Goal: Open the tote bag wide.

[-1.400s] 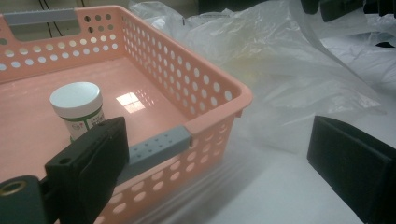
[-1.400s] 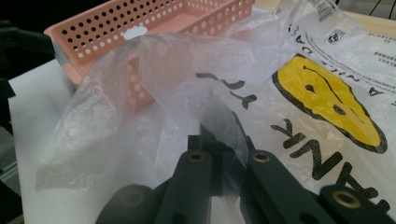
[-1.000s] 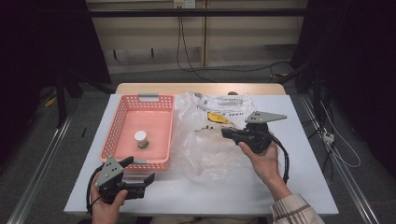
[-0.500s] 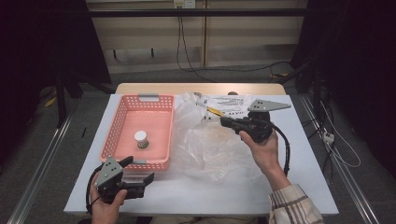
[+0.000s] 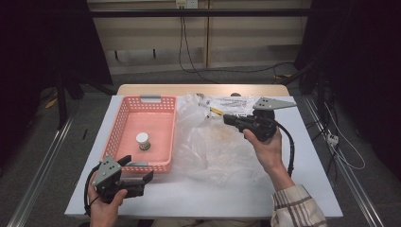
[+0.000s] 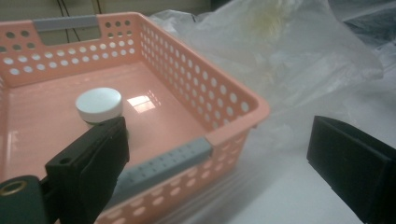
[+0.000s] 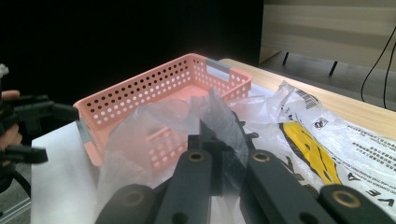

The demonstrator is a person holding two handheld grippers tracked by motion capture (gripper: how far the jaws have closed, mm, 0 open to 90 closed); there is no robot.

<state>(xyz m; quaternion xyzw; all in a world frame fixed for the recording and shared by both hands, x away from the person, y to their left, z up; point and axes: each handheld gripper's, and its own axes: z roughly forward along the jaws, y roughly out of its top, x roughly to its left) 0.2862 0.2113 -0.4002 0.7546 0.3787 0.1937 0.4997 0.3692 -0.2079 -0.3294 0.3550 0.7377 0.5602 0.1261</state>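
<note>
The clear plastic bag (image 5: 213,146) is pinched by the closed right gripper (image 5: 228,119). The left gripper (image 5: 142,178) is held wide open beside the pink basket (image 5: 124,113), with nothing gripped.

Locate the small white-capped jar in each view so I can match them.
High view: white-capped jar stands on the floor of the pink basket, left of centre.
Left gripper view: jar at left, in the basket, just above the near black jaw.
Right gripper view: not in it; the basket wall hides its floor.
Shared landmark: the pink basket.
</note>
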